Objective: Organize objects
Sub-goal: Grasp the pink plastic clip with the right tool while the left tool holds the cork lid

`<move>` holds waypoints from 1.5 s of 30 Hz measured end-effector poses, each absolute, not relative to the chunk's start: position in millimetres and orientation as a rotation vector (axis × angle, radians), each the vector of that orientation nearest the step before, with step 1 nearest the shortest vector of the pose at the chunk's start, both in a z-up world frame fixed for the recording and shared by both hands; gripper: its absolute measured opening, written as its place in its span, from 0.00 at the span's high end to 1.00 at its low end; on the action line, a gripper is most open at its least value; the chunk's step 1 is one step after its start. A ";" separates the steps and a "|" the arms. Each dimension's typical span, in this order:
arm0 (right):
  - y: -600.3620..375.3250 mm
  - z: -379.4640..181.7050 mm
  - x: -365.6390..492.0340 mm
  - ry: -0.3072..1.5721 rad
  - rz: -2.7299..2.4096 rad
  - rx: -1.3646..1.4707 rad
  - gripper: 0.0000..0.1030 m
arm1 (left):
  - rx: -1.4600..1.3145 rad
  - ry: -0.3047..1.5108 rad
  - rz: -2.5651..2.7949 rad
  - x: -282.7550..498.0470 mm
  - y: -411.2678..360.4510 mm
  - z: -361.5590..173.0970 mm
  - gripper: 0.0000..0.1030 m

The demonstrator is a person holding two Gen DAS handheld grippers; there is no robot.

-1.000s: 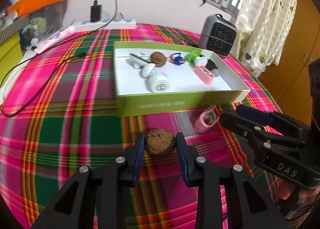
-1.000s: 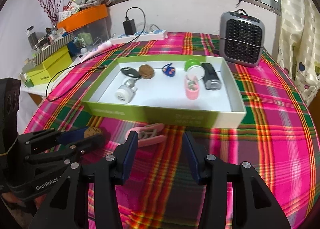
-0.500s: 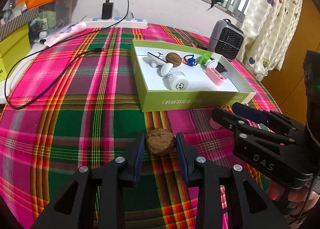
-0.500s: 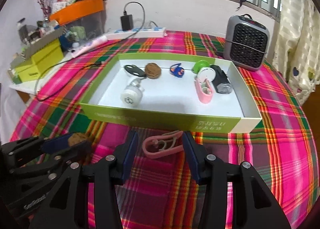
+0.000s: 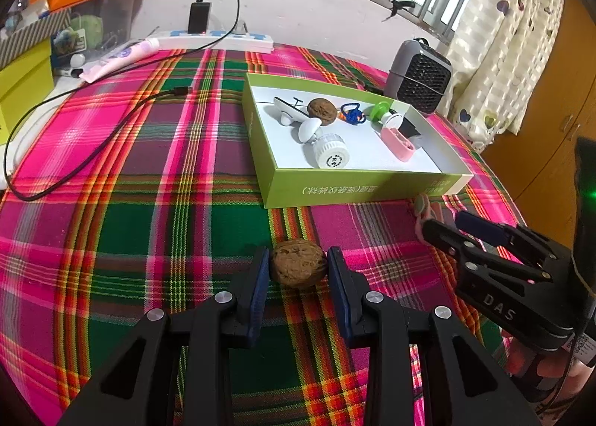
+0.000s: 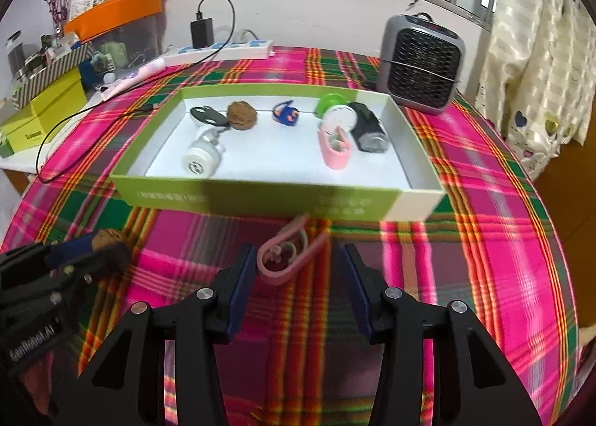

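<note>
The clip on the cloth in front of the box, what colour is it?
Pink. The clip shows best in the right wrist view.

- Bench under a pink-green plaid cloth.
- Grey fan heater at the far right edge, just behind the green box's corner.
- White power strip along the wall, black charger plugged in; its cable loops across the cloth.
- Pink tube beside the strip.
- Orange-lidded bin and yellow boxes far left.
- Heart-print curtain at right.

Brown walnut, pink clip (perhaps tilted)
</note>
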State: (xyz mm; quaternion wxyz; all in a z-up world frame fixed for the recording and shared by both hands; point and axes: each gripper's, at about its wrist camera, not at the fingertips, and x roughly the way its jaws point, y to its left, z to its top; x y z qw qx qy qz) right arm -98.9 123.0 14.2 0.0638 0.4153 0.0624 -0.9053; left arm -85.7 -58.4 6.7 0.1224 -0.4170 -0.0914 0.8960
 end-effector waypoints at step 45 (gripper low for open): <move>148.0 5.9 -113.3 0.196 -2.545 1.227 0.68 | -1.242 -0.182 2.648 -97.5 -47.7 7.5 0.71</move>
